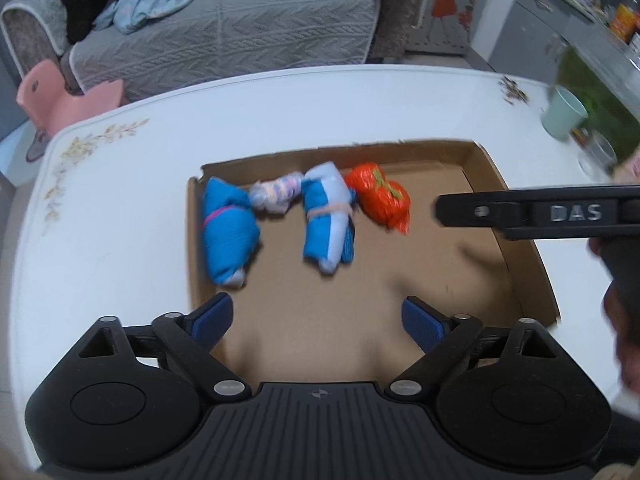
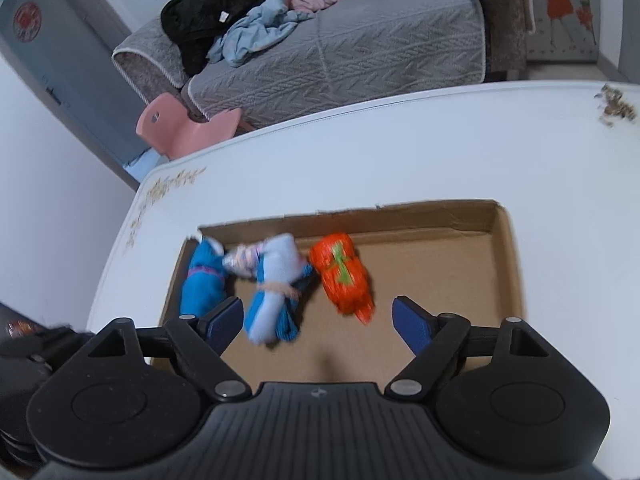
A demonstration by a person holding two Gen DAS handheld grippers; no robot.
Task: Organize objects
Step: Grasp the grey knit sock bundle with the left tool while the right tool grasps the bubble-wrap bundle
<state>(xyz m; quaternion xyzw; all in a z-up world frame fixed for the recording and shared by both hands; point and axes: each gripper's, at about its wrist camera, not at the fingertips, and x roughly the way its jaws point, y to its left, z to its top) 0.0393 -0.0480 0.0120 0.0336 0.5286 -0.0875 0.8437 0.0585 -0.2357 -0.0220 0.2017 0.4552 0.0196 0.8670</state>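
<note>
A shallow cardboard box lies on the white table. Its left half holds a row of rolled cloth bundles. They are a blue one with a pink band, a small pale striped one, a blue and light-blue one tied with a tan band, and an orange one with a green tie. My left gripper hovers open over the box's near floor, holding nothing. My right gripper is open above the box, just short of the orange bundle, and holds nothing. Its black side shows in the left wrist view.
The white table has flower prints at its left corner. A pale green cup stands at its right edge by a cabinet. Behind the table are a grey sofa with heaped clothes and a pink chair.
</note>
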